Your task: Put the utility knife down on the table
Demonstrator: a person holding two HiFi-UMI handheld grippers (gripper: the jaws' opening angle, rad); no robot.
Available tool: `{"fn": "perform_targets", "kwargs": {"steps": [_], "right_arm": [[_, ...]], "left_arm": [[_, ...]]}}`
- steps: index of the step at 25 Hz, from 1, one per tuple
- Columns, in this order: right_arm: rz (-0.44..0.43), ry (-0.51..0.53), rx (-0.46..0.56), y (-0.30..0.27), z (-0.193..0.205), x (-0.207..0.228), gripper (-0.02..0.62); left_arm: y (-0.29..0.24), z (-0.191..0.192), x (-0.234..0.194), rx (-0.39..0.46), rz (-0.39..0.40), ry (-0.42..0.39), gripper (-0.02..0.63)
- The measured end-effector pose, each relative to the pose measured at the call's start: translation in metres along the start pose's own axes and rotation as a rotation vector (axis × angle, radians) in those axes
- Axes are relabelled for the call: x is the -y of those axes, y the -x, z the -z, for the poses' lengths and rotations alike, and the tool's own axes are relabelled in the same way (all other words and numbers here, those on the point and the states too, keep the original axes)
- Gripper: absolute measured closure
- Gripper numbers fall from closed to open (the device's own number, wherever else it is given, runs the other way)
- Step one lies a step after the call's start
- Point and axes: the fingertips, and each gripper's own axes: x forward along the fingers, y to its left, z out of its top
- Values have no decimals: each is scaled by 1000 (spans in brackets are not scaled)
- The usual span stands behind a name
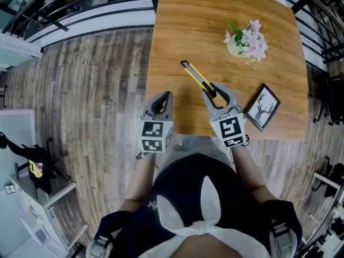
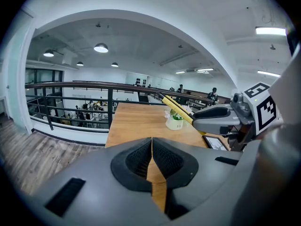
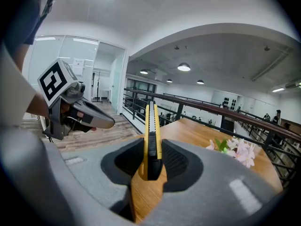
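The right hand-held gripper (image 1: 214, 92) is clamped on the utility knife (image 1: 196, 77). In the right gripper view its two dark ribbed pads (image 3: 176, 161) press against the flat sides of the yellow and black handle (image 3: 152, 131), so the jaws stand only as far apart as the knife is thick. The black butt end sits between the pads and the rest of the body runs straight out ahead. From the head view the knife points away and to the left over the wooden table (image 1: 177, 26). The left gripper view shows it (image 2: 176, 108) slanting upward from the right hand-held gripper (image 2: 211, 114), lifted clear of the tabletop in front of the flower pot (image 2: 175, 122).

The left hand-held gripper (image 1: 163, 97) hovers at the near left edge of the table. Its jaws are closed together, the pad tips meeting in a thin seam (image 2: 151, 147), and nothing is between them.

Each hand-held gripper carries a cube with black-and-white square markers (image 1: 232, 130); these are patterns, not words. The white pot of pink flowers (image 1: 246, 39) bears a small mark too small to read. The black picture frame (image 1: 262, 106) lying near the right hand-held gripper shows a drawing of a bare tree.
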Motion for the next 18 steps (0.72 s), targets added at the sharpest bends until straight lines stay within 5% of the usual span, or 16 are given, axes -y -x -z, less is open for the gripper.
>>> {"fn": "perform_targets", "kwargs": {"steps": [18], "right_arm": [[-51,5,-63,-16,23,-10,480]], "left_arm": [[-7,14,-5,-42,14,8,584]]}}
